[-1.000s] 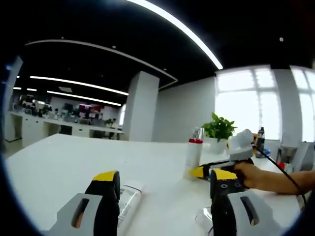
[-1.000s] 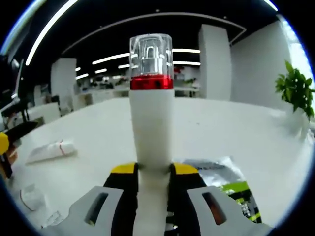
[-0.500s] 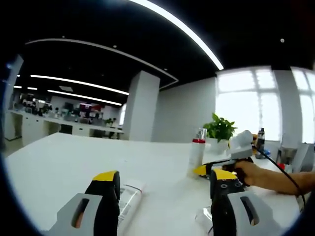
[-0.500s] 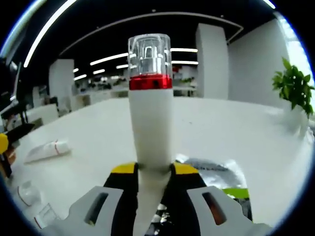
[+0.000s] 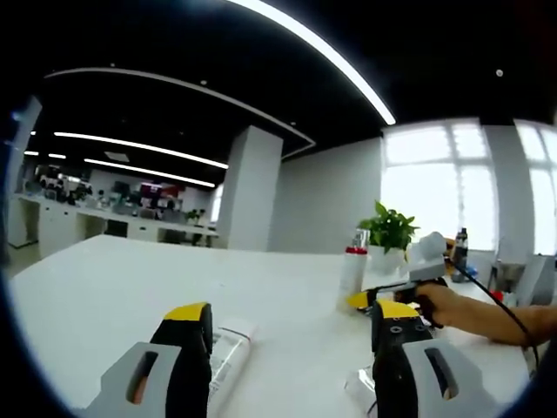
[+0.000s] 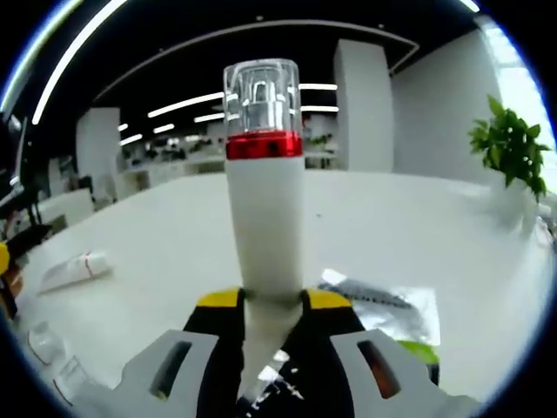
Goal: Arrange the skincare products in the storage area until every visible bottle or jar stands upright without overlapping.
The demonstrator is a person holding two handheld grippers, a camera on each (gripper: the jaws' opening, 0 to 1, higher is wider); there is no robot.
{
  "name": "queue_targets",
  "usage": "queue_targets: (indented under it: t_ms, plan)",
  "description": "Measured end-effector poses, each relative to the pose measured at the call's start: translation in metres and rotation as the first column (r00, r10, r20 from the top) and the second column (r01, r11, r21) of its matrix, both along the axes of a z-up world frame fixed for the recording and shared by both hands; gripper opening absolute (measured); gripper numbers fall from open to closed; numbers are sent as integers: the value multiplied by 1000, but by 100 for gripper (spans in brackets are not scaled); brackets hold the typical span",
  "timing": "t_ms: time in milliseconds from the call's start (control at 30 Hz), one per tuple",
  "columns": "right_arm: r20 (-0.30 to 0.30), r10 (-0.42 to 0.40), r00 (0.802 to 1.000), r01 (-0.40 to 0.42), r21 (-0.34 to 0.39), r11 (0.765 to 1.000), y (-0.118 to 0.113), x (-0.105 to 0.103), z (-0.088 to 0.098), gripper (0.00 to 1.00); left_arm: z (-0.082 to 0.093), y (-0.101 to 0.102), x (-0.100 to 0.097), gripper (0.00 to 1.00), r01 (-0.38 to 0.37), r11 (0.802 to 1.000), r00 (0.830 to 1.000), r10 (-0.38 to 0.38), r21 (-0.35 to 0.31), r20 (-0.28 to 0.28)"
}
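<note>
My right tongs [image 6: 271, 300] stay clamped on the upright bottle [image 6: 265, 209], now carried farther from my left tongs [image 5: 287, 326], which hang open, empty, over a lying tube [image 5: 228, 347]. Placement comes next, I judge.
</note>
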State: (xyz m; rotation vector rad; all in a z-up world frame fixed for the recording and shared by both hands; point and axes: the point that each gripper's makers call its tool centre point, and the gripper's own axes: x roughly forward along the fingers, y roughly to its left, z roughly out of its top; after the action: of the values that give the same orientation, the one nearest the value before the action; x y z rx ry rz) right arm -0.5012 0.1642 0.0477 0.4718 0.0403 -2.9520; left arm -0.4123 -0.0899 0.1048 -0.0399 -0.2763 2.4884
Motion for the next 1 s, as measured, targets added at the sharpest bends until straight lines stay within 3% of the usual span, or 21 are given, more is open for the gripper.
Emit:
queue_targets:
  t_ms: [767,1000]
  plan:
    - [4,-33,999,33,-11,999,11,6,3,25,0,4,11,76,1,1000,1000,-1,2,-1]
    - [-66,-16,998,14,-24,1000,1,13,30,49,-1,8,20,76,0,1000,1000,0,4,-3]
